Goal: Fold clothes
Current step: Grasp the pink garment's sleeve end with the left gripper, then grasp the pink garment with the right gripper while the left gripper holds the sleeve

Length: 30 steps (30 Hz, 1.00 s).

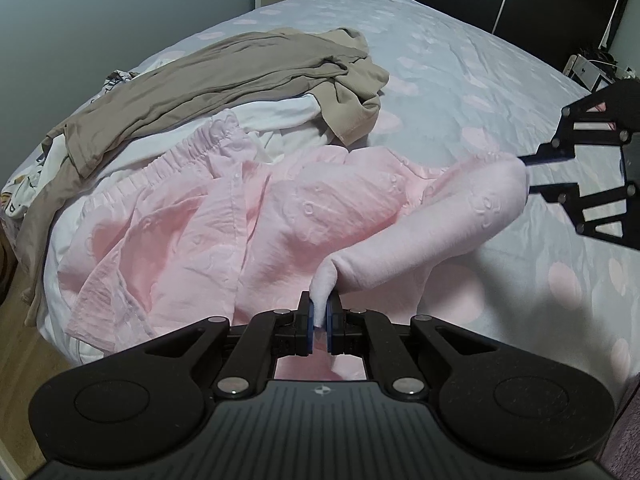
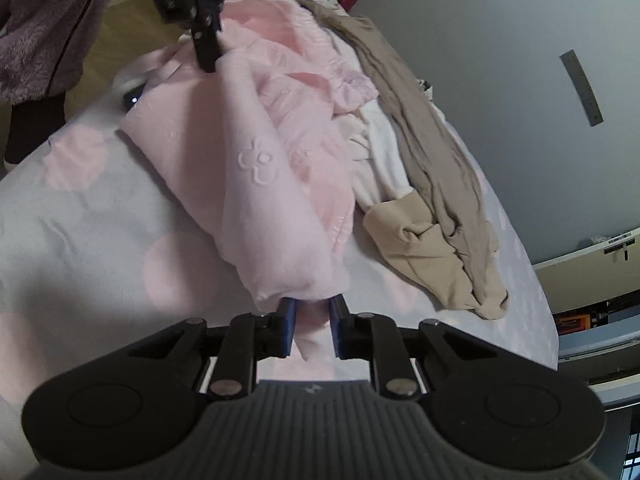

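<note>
A pink garment (image 1: 312, 216) with embossed flowers lies rumpled on the bed, one part lifted into a taut roll between my two grippers. My left gripper (image 1: 319, 312) is shut on its near corner. My right gripper (image 2: 312, 316) has its jaws partly apart with pink cloth (image 2: 280, 184) between the pads; it shows in the left wrist view (image 1: 528, 174) at the roll's far end. My left gripper shows in the right wrist view (image 2: 208, 56) at the top.
A brown garment (image 1: 224, 80) and a beige one (image 1: 356, 108) lie over white clothes (image 1: 280, 120) behind the pink garment. The bedsheet (image 1: 460, 80) is pale grey with pink patches. Wooden floor (image 1: 24, 352) lies left of the bed. A person in a purple fleece (image 2: 44, 20) stands nearby.
</note>
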### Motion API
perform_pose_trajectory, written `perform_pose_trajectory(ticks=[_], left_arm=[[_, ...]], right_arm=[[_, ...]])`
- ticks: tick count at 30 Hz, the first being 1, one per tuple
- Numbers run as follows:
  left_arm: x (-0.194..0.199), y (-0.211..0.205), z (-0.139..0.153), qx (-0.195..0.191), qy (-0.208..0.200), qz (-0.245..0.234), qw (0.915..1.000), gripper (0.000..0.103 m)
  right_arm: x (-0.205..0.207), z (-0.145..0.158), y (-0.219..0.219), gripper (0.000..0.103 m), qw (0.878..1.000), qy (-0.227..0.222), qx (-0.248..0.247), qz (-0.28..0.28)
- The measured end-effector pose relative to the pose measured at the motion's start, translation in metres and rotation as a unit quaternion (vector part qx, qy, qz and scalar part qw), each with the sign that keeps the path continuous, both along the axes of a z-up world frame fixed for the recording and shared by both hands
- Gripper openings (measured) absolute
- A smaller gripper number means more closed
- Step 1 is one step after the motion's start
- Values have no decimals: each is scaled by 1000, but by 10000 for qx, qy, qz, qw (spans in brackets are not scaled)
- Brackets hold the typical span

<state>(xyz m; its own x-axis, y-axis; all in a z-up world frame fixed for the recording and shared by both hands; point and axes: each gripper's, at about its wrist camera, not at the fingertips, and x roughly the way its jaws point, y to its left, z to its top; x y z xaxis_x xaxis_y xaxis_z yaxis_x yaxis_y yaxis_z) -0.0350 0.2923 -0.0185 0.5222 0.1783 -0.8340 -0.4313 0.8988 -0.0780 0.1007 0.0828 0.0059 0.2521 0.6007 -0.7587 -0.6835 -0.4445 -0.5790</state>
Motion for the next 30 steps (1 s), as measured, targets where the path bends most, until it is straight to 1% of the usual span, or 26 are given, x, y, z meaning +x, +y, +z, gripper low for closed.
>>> perform_pose_trajectory(ticks=[1, 4, 6, 8, 10, 12, 13, 14, 15, 16, 17, 19, 22, 24, 28, 30], left_arm=[[-1, 0, 0, 3, -4, -2, 10000, 4], [-3, 0, 1, 51, -18, -16, 10000, 4], [-3, -2, 3, 84, -45, -86, 9999, 3], [-3, -5, 3, 152, -26, -111, 9998, 3], [-4, -5, 2, 211, 22, -88, 9997, 3], [-5, -4, 2, 90, -31, -100, 9999, 3], [-5, -4, 3, 74, -54, -114, 9999, 3], [-5, -4, 3, 71, -63, -120, 9999, 3], [-5, -5, 3, 76, -63, -121, 9999, 3], [-5, -5, 3, 81, -62, -121, 9999, 3], [-5, -5, 3, 86, -62, -122, 9999, 3], [-5, -7, 5, 91, -83, -131, 9998, 3], [-7, -7, 5, 71, -100, -138, 9998, 3], [-8, -7, 5, 54, -102, -126, 9999, 3], [-11, -7, 6, 37, -108, -134, 9998, 3], [-11, -7, 6, 40, -98, -162, 9998, 3]], right_arm=[[0, -1, 2, 5, 9999, 53, -18, -95], [6, 1, 2, 4, 9991, 19, 61, -420], [12, 4, -1, 3, 9984, 8, 1, -560], [19, 4, -8, 0, 9974, -259, -101, -665], [29, 5, -15, 0, 9956, -443, -214, -796], [38, 11, -22, 0, 9945, -252, -190, -999], [38, 16, -26, 1, 9948, -141, -134, -996], [36, 18, -28, 5, 9953, -126, -79, -957], [31, 20, -31, 12, 9964, -174, -27, -834], [26, 21, -32, 44, 9973, -234, -12, -691], [19, 21, -33, 68, 9984, -293, 22, -493], [7, 21, -30, 68, 9995, -308, -6, -93], [-8, 14, -19, 68, 9980, -478, -103, 396], [-15, 4, -10, 68, 9947, -729, -198, 696], [-23, -14, 5, 67, 9884, -914, -552, 1083], [-24, -19, 10, 67, 9868, -991, -616, 1122]])
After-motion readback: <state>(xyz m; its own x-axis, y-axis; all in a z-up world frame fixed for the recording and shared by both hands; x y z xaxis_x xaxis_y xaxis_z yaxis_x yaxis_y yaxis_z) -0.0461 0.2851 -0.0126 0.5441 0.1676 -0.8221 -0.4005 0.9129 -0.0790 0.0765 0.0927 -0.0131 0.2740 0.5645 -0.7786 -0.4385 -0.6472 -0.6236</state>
